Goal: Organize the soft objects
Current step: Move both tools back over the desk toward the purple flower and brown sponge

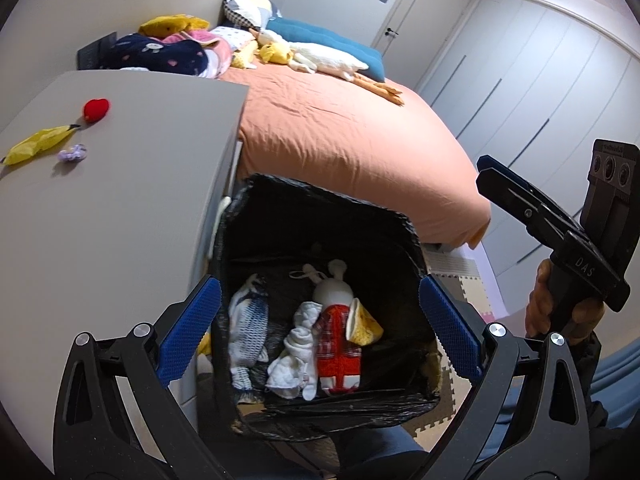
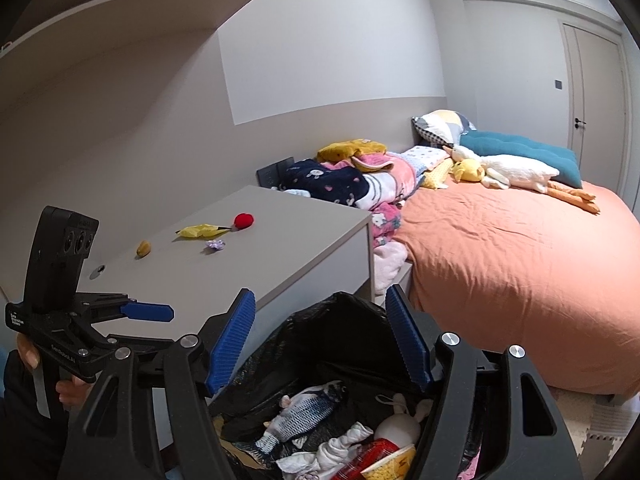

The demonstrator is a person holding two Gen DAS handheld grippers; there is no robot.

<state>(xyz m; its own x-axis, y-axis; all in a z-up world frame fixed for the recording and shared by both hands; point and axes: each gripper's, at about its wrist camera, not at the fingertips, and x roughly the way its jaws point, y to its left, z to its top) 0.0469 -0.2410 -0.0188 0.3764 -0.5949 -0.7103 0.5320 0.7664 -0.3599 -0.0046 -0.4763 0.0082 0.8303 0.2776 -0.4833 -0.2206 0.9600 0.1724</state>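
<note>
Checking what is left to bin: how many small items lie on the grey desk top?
4: a red plush, a yellow banana peel toy, a small purple piece and a yellow-brown lump, all apart on the desk. The tongs may hide others.

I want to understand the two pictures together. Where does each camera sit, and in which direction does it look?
Left wrist: sits on the left gripper, looks down into the black-lined bin; its open jaws frame it, and the right gripper and a hand show.
Right wrist: sits on the right gripper, looks over the bin towards desk and bed; left gripper shows.
Shared: bin, fish toy, desk, bed.
</note>
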